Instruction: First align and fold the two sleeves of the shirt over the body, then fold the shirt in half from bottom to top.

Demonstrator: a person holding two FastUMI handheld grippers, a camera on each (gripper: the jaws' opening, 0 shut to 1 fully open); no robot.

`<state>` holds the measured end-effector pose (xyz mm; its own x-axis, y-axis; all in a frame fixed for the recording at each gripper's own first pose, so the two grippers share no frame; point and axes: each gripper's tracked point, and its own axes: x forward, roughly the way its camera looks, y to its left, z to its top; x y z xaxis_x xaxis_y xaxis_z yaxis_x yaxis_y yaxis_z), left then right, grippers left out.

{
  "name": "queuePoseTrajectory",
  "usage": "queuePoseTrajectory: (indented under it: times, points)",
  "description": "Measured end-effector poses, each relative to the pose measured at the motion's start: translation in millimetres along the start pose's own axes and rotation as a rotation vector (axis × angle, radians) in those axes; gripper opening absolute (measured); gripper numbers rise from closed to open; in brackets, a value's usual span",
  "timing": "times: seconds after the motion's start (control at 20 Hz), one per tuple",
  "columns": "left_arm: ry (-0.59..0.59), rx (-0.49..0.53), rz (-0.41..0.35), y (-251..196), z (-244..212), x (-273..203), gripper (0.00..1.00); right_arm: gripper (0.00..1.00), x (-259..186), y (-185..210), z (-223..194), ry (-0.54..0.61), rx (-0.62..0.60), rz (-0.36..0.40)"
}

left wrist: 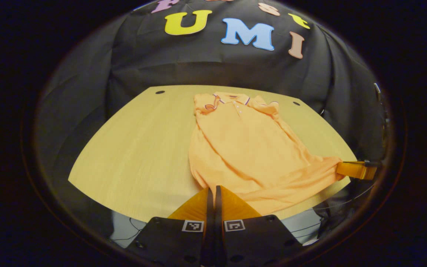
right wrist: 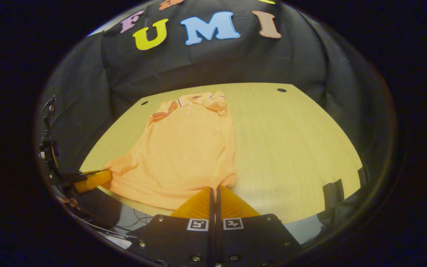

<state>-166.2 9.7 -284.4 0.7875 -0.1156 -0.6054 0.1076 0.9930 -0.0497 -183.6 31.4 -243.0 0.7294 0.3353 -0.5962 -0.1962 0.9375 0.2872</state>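
Each tool, left (left wrist: 213, 191) and right (right wrist: 213, 192), is closed on a bottom corner of the orange polo shirt (left wrist: 243, 144) on the table (left wrist: 135, 148), its collar toward 12 o'clock.

A pale wooden table (left wrist: 132, 148) with small dark holes (left wrist: 159, 92) stands before black cloth (left wrist: 161, 70).

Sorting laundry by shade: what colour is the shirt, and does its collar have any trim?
Orange shirt; the collar has dark striped trim, clearest in the left gripper view.

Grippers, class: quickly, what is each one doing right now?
Left gripper: closed, pinching the shirt's bottom hem at one corner.
Right gripper: closed, pinching the hem at the other corner.
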Motion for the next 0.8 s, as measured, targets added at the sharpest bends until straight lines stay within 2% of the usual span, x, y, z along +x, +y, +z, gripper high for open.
queuePoseTrajectory:
  times: [0.35,0.8]
  points:
    - [-0.091,0.020,-0.023,3,74,33,0.06,0.00,24,-4,73,-0.075,-0.053,-0.018]
    - [-0.149,0.042,-0.038,12,166,118,0.06,0.00,88,-10,162,-0.112,-0.068,-0.053]
